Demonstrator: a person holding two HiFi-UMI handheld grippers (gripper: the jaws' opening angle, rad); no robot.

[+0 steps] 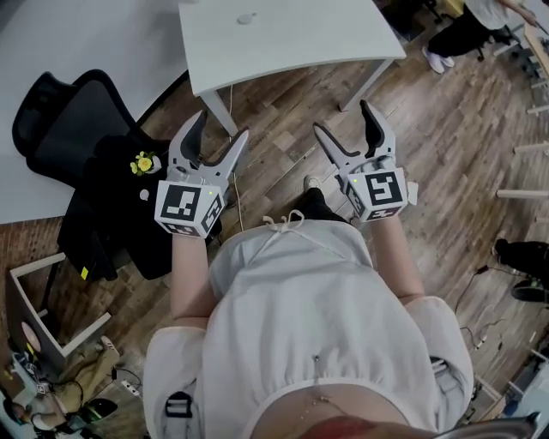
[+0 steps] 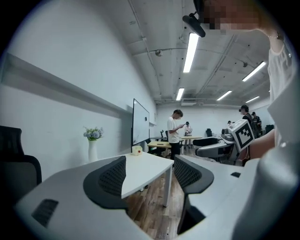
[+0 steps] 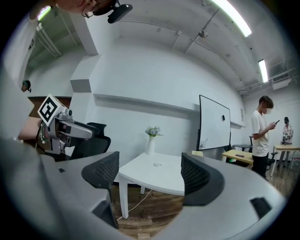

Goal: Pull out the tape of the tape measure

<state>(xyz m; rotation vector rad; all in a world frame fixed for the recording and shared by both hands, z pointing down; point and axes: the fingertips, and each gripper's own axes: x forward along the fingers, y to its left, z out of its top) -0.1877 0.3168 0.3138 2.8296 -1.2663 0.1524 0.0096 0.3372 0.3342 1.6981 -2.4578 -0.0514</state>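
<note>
Plainly, both grippers are released and hold nothing. The left gripper (image 1: 221, 127) and the right gripper (image 1: 343, 117) are held side by side in front of the person's pale top (image 1: 300, 291), above the wooden floor (image 1: 283, 111) and short of the white worktop (image 1: 343, 34). In the left gripper view the jaws stand wide apart, and between them only the worktop's corner and the floor show. The right gripper view shows the same: jaws spread, with only the worktop's edge, one leg (image 3: 123, 199) and a thin cable (image 3: 138, 201) on the floor in the gap.

A small pale round object (image 1: 246, 18) lies on the worktop, well apart from both grippers; it may be the tape measure, though it is too small to tell. The left gripper view also shows a small cream block (image 2: 136, 150) near the worktop's far edge.

A vase of flowers (image 3: 151, 140) stands by the wall behind the worktop, and a whiteboard (image 3: 214, 124) stands farther along. A black office chair (image 1: 60, 111) sits to the person's left, with a yellow flower (image 1: 144, 163) on the dark bundle beside it. A standing person (image 3: 262, 136) is in the background
</note>
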